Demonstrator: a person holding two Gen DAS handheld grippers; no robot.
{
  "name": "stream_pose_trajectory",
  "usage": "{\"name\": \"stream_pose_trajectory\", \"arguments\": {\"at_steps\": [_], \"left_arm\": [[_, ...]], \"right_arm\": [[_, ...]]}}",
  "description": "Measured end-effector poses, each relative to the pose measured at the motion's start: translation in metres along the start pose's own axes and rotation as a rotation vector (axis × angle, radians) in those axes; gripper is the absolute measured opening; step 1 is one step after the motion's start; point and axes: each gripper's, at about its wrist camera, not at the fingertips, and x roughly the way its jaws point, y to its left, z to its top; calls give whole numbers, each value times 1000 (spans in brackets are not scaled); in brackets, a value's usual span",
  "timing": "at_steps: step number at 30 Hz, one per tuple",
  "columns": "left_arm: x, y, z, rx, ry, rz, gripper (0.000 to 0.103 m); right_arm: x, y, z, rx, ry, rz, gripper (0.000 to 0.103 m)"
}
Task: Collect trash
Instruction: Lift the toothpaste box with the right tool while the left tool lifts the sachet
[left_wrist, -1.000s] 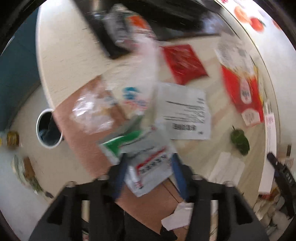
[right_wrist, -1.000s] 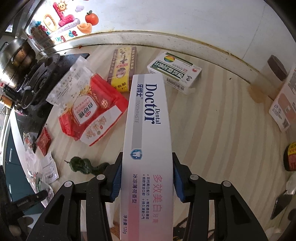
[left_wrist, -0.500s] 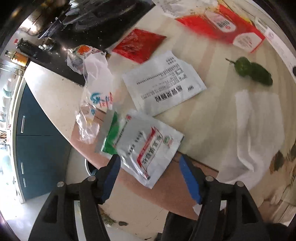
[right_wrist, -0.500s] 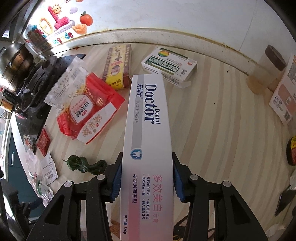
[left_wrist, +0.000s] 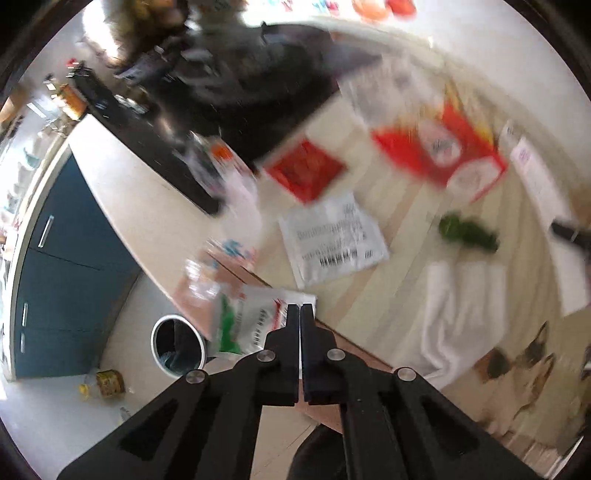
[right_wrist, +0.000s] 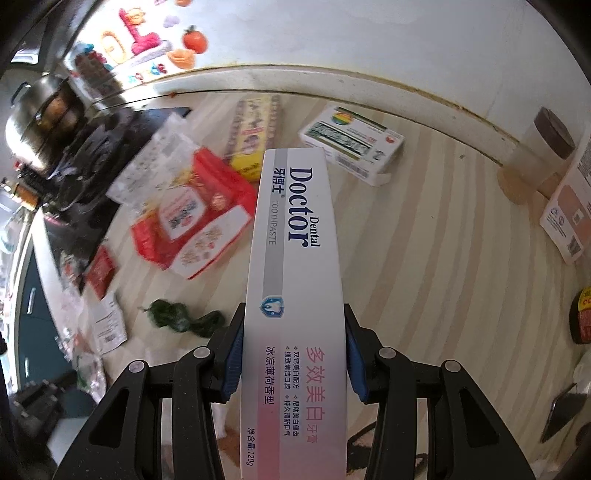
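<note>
Pinching at left gripper (left_wrist: 300, 312): jaws fully shut on corner of white-green sachet (left_wrist: 247, 325), hanging just left of tips.
Clamped in right gripper (right_wrist: 293, 332): toothpaste box (right_wrist: 295, 258), jaws partly spread, long axis running forward past tips.
Trash bin (left_wrist: 177, 345): on floor, down-left of left tips, nearer that hand.

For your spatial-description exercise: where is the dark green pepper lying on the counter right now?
In the right wrist view the dark green pepper lies lower left on the pale striped counter, below the red-and-white snack bag and left of the held white toothpaste box.
</note>
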Motion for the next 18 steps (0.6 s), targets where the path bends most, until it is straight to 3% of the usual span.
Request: {"name": "stream_pose_trajectory", "arguments": {"at_steps": [2, 5, 9, 14, 18], "left_arm": [[-32, 22, 6, -32, -53, -6, 0], [-58, 1, -8, -68, -103, 2, 0], [-34, 9, 0, -114, -123, -16, 0], [56, 37, -5, -242, 27, -208, 3], [118, 28, -18, -169, 174, -206, 4]], "right_arm": [[-5, 7, -3, -13, -4, 26, 48], [-12, 22, -7, -31, -3, 73, 48], [-13, 55, -10, -60, 8, 145, 48], [-9, 87, -17, -93, 10, 147, 48], [-7, 90, -24, -97, 6, 85, 48]]}}
